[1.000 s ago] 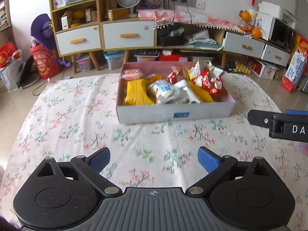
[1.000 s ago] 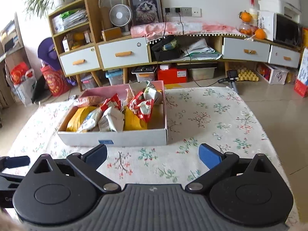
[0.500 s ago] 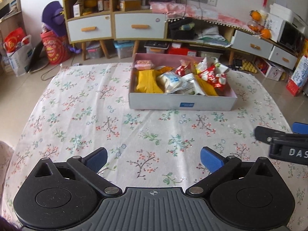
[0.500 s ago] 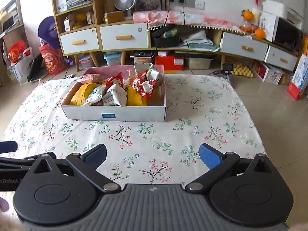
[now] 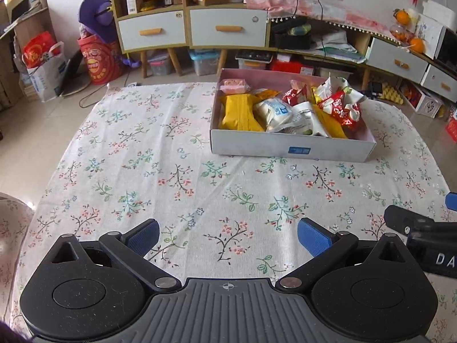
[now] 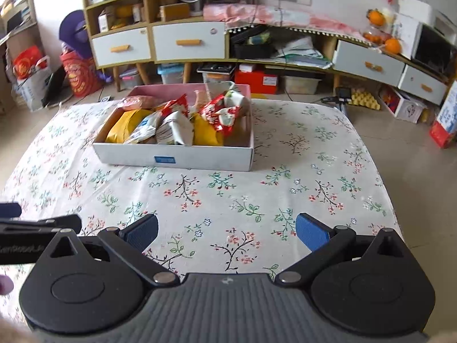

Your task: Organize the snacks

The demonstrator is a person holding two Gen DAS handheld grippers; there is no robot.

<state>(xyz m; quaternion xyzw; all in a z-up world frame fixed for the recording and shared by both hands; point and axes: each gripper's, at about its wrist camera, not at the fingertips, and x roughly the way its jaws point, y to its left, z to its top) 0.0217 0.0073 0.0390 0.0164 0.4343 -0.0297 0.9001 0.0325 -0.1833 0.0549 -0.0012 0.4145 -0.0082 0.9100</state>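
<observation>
Hovering wide-jawed and empty: left gripper (image 5: 228, 235), right gripper (image 6: 227, 233), facing one snack-filled box (image 5: 288, 149).

Soft, even daylight fills both fisheye views.
Edges bow and darken at the corners; shadows on the table (image 5: 177, 171) are faint, the right view slightly blurred.

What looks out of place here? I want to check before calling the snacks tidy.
Nothing is spilled: every packet sits inside the box, none on the tablecloth. The packets are heaped loosely, and red wrappers poke above the rim. Both grippers, left and right, are open and empty.
</observation>
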